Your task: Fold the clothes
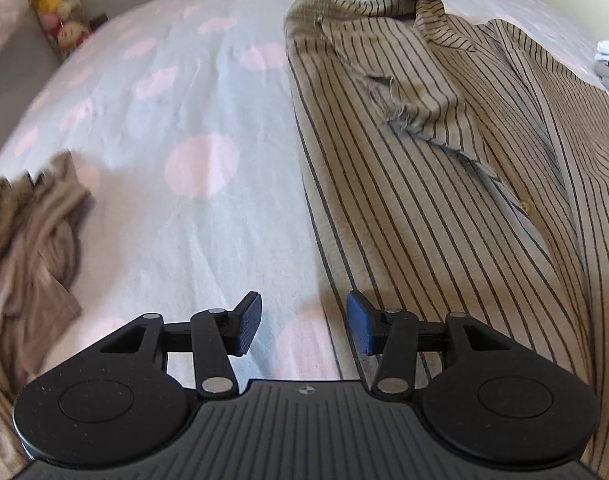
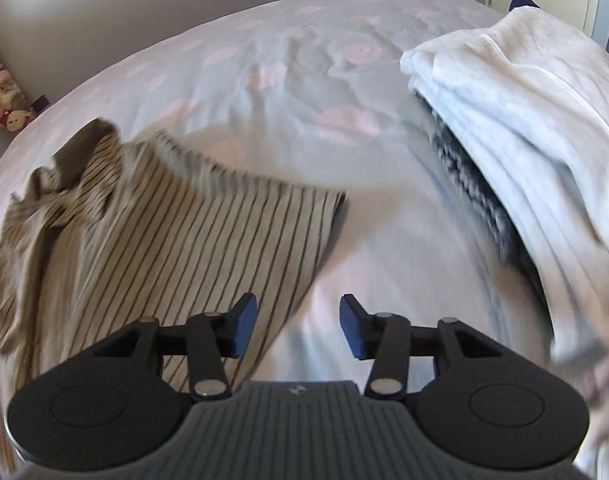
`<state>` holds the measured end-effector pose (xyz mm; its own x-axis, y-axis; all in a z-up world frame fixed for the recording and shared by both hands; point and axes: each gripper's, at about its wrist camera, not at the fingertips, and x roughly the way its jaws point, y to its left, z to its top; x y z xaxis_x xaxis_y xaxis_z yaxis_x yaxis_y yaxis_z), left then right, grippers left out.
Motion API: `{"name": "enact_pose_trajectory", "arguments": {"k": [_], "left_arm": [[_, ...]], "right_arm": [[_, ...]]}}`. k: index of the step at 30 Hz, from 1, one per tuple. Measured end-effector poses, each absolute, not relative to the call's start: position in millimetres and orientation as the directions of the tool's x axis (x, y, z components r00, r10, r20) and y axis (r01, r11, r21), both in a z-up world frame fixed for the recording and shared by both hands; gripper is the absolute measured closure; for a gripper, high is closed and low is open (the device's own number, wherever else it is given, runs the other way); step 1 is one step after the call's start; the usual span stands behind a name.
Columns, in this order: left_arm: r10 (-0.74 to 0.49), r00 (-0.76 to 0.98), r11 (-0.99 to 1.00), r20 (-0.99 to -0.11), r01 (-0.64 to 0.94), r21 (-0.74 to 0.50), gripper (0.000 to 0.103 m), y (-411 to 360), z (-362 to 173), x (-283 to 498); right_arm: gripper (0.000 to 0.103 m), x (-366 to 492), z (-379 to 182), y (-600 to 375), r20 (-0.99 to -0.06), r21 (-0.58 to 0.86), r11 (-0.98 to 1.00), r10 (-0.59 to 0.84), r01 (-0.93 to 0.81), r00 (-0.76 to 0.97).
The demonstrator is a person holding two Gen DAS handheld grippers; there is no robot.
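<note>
A beige shirt with dark stripes (image 1: pixel 444 184) lies spread on the bed, collar at the far end, one sleeve folded across its front. My left gripper (image 1: pixel 304 330) hovers open over the shirt's left edge near the hem, nothing between its blue pads. A loose piece of the same striped cloth (image 1: pixel 28 236) lies at the left. In the right wrist view the striped shirt (image 2: pixel 152 248) fills the left half. My right gripper (image 2: pixel 298 330) stands open over the shirt's right edge and the bare sheet, holding nothing.
The bed sheet (image 1: pixel 176 120) is pale with pink dots. A stack of folded white and dark clothes (image 2: pixel 516 152) lies at the right of the bed. Plush toys (image 1: pixel 58 4) stand by the wall beyond the bed's far left corner.
</note>
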<state>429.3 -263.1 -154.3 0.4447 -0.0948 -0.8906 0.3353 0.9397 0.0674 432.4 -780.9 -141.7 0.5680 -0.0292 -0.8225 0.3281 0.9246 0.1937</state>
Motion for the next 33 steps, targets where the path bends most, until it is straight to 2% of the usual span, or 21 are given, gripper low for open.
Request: {"name": "enact_pose_trajectory", "arguments": {"k": [11, 13, 14, 15, 23, 28, 33], "left_arm": [[-0.154, 0.436, 0.956, -0.887, 0.293, -0.022, 0.052, -249, -162, 437], [-0.158, 0.437, 0.957, -0.886, 0.290, -0.027, 0.051, -249, -163, 438], [-0.156, 0.438, 0.956, -0.885, 0.291, -0.025, 0.051, -249, -164, 438], [-0.155, 0.439, 0.956, -0.885, 0.291, -0.023, 0.051, -250, -164, 437], [-0.183, 0.432, 0.959, -0.883, 0.275, -0.064, 0.051, -241, -160, 434], [-0.225, 0.435, 0.959, -0.872, 0.257, -0.120, 0.051, -229, -154, 431], [-0.265, 0.447, 0.954, -0.855, 0.253, -0.163, 0.051, -219, -148, 428]], "right_arm": [[0.054, 507, -179, -817, -0.811, 0.224, 0.867, -0.087, 0.445, 0.578], [0.070, 509, -181, -810, -0.808, 0.206, 0.879, -0.094, 0.429, 0.581], [0.087, 511, -181, -806, -0.807, 0.198, 0.885, -0.097, 0.421, 0.583], [0.097, 511, -177, -803, -0.807, 0.192, 0.891, -0.096, 0.412, 0.582], [0.099, 519, -87, -754, -0.744, 0.135, 0.939, -0.116, 0.317, 0.658], [0.099, 536, -13, -683, -0.690, 0.059, 0.975, -0.114, 0.213, 0.714], [0.099, 553, 33, -600, -0.668, -0.013, 0.995, -0.084, 0.102, 0.739]]}}
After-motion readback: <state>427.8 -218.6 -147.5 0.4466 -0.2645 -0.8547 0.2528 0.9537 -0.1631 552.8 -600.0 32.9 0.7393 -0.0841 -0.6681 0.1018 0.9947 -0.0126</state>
